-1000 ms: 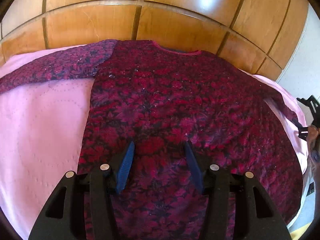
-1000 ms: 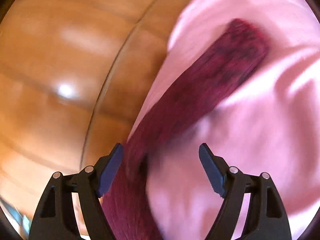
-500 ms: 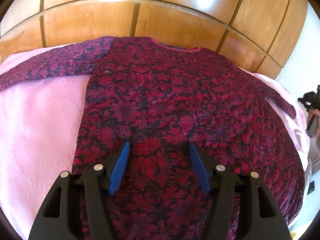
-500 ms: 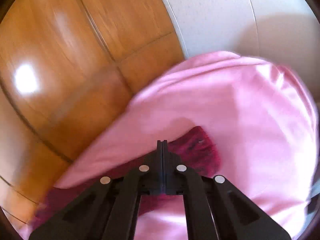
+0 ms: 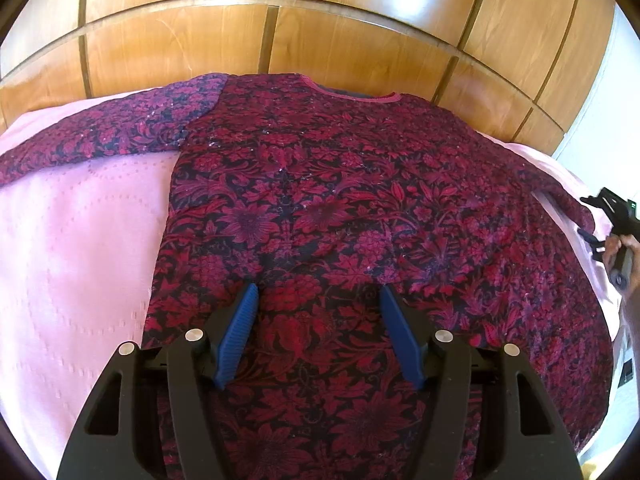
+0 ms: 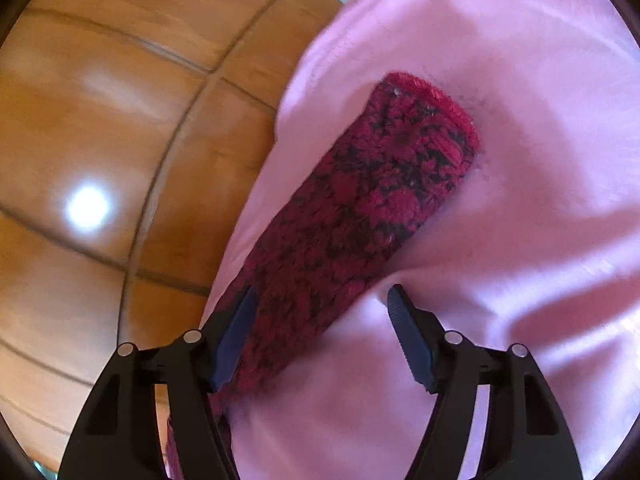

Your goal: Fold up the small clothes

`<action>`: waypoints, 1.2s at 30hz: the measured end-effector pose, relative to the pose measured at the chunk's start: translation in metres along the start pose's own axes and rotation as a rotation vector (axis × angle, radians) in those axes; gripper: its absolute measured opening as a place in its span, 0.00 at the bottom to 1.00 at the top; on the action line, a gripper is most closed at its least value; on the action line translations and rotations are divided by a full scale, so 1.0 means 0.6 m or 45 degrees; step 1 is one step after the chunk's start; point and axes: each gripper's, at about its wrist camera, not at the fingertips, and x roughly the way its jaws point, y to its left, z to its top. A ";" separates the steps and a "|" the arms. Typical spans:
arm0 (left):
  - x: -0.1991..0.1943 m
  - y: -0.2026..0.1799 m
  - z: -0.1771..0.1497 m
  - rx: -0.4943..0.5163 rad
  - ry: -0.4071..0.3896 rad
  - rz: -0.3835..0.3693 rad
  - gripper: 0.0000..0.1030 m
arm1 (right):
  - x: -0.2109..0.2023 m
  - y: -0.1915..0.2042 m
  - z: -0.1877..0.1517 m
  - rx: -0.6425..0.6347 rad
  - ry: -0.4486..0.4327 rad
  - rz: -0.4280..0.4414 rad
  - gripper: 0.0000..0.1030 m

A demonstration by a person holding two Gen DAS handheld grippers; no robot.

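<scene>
Sweater (image 5: 344, 216) lies flat, front up, on the pink bedspread (image 5: 76, 248), collar toward the wooden headboard (image 5: 360, 32), both sleeves spread outward. Left claw (image 5: 316, 336) hovers over the sweater's lower middle, jaws wide apart, holding nothing. Right claw (image 6: 320, 332) is also wide open and empty, straddling the sleeve (image 6: 372, 208) behind its cuff. Risk: closing there could pinch the bedspread together with the sleeve, dragging both and wrinkling the fold.

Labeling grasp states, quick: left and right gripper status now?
Left gripper: open, holding nothing, over the red-and-black floral knit top.
Right gripper: open, holding nothing, around its sleeve.
</scene>
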 end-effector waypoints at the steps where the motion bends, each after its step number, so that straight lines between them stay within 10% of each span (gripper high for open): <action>1: 0.000 0.000 0.000 0.001 0.000 0.003 0.61 | 0.015 -0.004 0.009 0.026 0.014 -0.021 0.42; 4: 0.003 0.000 0.001 0.008 0.001 0.009 0.61 | 0.035 0.023 0.035 -0.058 -0.005 -0.161 0.12; 8: 0.003 -0.003 0.001 0.018 0.004 0.013 0.63 | 0.012 0.099 0.047 -0.419 -0.276 -0.351 0.10; 13: 0.001 -0.003 0.003 0.023 0.013 0.005 0.65 | 0.095 0.078 0.044 -0.515 -0.129 -0.605 0.16; 17: -0.021 0.013 0.013 -0.047 0.039 -0.040 0.65 | 0.071 0.067 0.038 -0.439 -0.130 -0.525 0.67; 20: -0.057 0.040 0.010 -0.105 0.017 -0.047 0.65 | 0.023 0.083 0.005 -0.523 -0.123 -0.433 0.68; 27: -0.116 0.111 -0.047 -0.187 0.075 -0.008 0.65 | -0.035 0.126 -0.184 -0.800 0.400 0.029 0.60; 36: -0.146 0.109 -0.118 -0.163 0.162 -0.194 0.45 | -0.100 0.102 -0.367 -1.026 0.710 0.059 0.32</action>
